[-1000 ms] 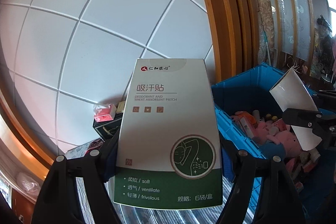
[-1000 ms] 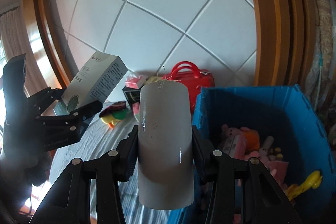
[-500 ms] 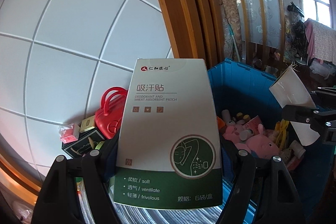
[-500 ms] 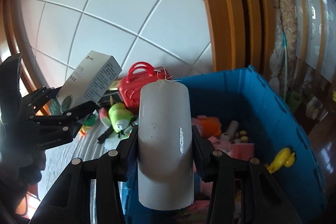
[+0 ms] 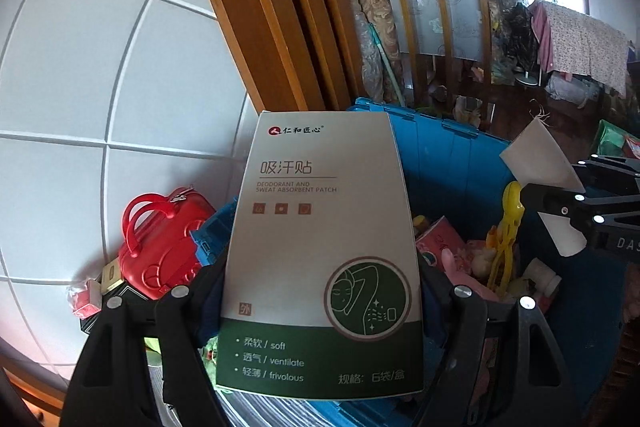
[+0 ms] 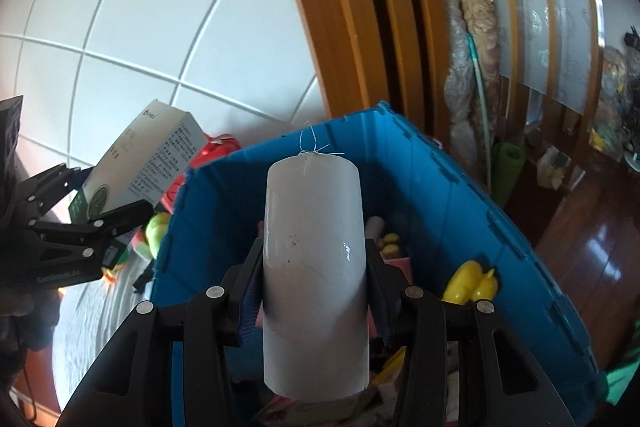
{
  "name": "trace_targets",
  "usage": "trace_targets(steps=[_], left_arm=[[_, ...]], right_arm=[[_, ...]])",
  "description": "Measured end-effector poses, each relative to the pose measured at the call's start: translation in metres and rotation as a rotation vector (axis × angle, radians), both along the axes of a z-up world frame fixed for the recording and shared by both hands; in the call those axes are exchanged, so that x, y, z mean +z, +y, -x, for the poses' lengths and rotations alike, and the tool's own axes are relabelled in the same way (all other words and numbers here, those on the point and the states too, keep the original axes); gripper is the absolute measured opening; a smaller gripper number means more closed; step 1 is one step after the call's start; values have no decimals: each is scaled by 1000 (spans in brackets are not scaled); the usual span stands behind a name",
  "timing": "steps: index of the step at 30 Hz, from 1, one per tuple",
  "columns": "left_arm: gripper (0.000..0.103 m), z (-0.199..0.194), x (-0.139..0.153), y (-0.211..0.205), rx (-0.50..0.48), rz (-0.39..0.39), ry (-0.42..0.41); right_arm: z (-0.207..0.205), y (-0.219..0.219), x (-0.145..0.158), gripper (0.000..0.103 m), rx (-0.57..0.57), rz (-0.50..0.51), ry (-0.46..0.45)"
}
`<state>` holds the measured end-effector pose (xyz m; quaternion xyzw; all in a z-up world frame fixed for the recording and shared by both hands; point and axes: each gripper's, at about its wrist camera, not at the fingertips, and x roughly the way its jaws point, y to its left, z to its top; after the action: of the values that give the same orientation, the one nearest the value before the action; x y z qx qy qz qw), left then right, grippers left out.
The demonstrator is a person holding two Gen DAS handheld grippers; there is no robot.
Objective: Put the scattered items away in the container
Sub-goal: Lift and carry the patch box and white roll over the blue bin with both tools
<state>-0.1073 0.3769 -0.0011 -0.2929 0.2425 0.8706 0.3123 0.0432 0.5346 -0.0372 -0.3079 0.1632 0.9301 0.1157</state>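
White panelled wall (image 5: pixel 120 87) with raised grid lines fills the left background, wooden door frame (image 5: pixel 272 7) beside it, cluttered room with a window beyond. Blue plastic crate (image 6: pixel 460 187) sits open below both grippers, already holding toys: a yellow duck (image 6: pixel 472 281) by its right wall, pink plush pieces and small boxes. Left gripper (image 5: pixel 320 291) is clamped on a white-and-green patch box (image 5: pixel 320 247), pads pressing both long edges, box upright in front of the crate's near corner. Right gripper (image 6: pixel 314 291) is clamped on a pale grey cylinder roll (image 6: pixel 314 247), a stray white thread at its top end; the roll hangs over the crate's interior. Outside the crate, against the wall, a small red toy suitcase (image 5: pixel 160 239) stands just beside the crate's left wall, with a dark box and a small pink-red box near it. Striped grey cloth (image 6: pixel 100 327) covers the surface left of the crate.
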Motion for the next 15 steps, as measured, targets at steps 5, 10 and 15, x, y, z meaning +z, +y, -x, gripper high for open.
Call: trace_targets(steps=[5, 10, 15], left_arm=[[76, 6, -12, 13, 18, 22, -23], [76, 14, -18, 20, 39, 21, -28], [76, 22, -23, 27, 59, 27, -29]], right_arm=[[23, 18, -12, 45, 6, -14, -21], [51, 31, -31, 44, 42, -7, -43], [70, 35, -36, 44, 60, -23, -39]])
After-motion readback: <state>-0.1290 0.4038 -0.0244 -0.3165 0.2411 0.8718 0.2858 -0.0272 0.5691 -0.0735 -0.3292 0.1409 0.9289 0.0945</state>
